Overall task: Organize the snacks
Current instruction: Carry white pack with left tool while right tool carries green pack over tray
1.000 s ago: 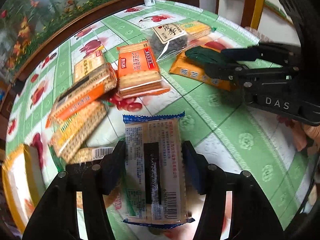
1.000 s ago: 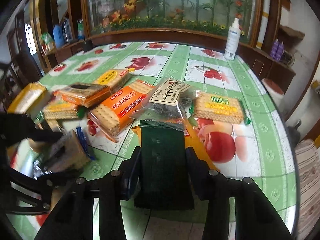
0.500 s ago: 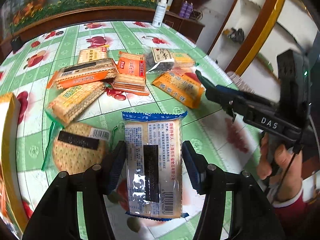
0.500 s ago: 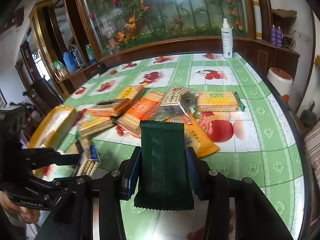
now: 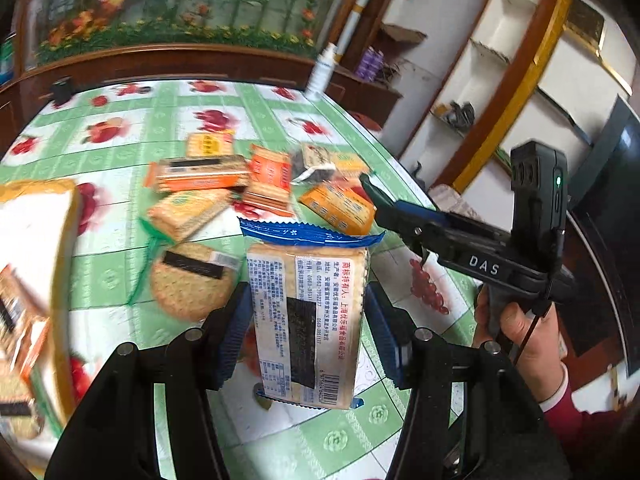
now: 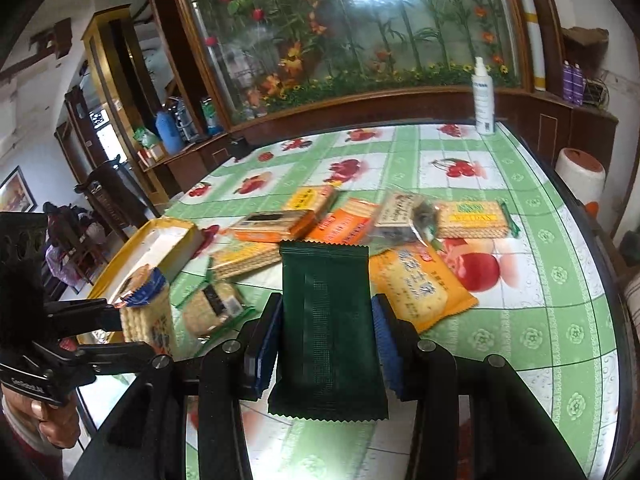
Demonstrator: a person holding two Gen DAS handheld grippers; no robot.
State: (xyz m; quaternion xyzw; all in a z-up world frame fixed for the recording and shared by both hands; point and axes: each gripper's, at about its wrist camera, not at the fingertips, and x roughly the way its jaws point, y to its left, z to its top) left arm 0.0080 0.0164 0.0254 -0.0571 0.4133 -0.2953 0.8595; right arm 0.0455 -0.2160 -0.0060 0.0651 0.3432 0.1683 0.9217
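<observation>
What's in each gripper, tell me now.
Left gripper: shut on the blue-edged clear pack of crackers.
Right gripper: shut on the dark green foil packet.

Both wrist views over shared table (image 5: 280,120)

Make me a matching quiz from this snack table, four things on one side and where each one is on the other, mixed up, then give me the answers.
Things:
1. dark green packet
2. blue-edged cracker pack
3. white spray bottle
4. yellow box

Places:
A. standing at the far edge of the table
B. held in the left gripper
C. lying open near the table's left edge
D. held in the right gripper

Pairs: 1-D, 2-B, 3-A, 4-C
</observation>
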